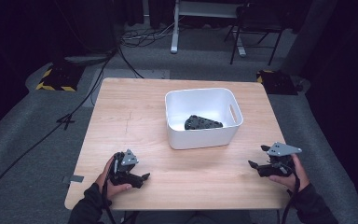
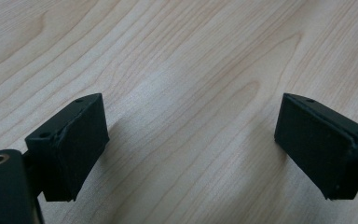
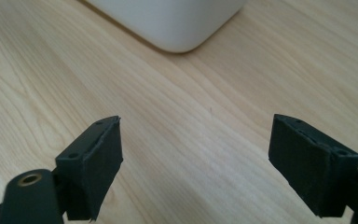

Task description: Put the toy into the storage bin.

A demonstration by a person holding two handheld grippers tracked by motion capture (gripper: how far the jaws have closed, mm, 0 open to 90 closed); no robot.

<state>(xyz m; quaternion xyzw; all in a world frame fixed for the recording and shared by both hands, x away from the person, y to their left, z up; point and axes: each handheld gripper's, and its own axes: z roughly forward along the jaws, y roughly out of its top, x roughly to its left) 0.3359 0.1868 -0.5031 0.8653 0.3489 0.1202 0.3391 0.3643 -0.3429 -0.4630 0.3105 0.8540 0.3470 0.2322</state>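
A white plastic bin (image 1: 203, 117) stands near the middle of the wooden table (image 1: 121, 121); a dark, lumpy object (image 1: 202, 123) lies inside it. My left gripper (image 1: 144, 177) rests low over the front left of the table, open, with bare wood between its jaws (image 2: 191, 140). My right gripper (image 1: 256, 158) hovers at the front right, also open and holding nothing. In the right gripper view (image 3: 196, 158) a rounded corner of the bin (image 3: 177, 23) sits ahead of the jaws.
Cables (image 1: 74, 112) trail over the grey floor to the left of the table. A white stand leg (image 1: 174, 28) and a dark chair (image 1: 256, 28) stand beyond the far edge. Yellow-black striped blocks (image 1: 56, 79) lie at the far left corner.
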